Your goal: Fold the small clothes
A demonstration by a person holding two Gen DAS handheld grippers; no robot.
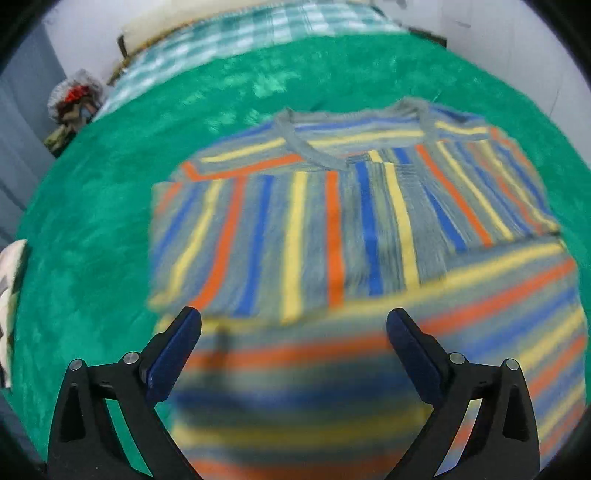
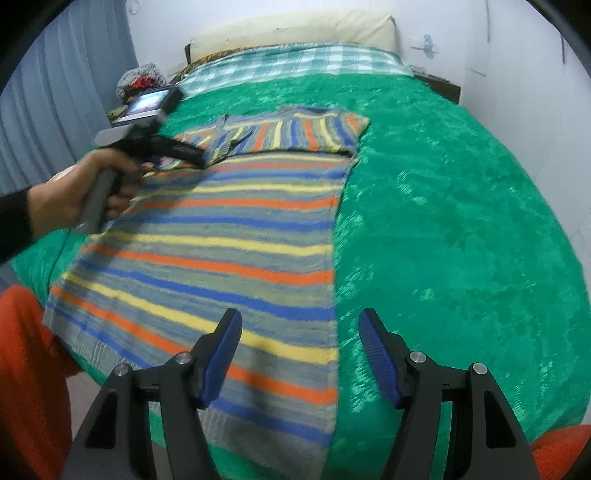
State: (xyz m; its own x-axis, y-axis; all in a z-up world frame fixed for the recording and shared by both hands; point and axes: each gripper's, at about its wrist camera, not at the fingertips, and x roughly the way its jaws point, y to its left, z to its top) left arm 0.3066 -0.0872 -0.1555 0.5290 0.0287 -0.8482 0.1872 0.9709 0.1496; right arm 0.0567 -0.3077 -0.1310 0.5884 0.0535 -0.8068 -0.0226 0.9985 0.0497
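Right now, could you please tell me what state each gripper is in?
Left gripper: open, nothing between its fingers, above the striped sweater.
Right gripper: open, holding nothing, over the sweater's right edge.

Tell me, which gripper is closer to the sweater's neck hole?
Left. The left gripper hangs over the striped sweater just below its folded-in sleeves, close to the collar. The right gripper sits far back at the sweater's bottom right edge.

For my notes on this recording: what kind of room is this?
Most likely a bedroom. A striped sweater lies on a bed with a green blanket, a pillow rests at the far end, and curtains hang alongside.
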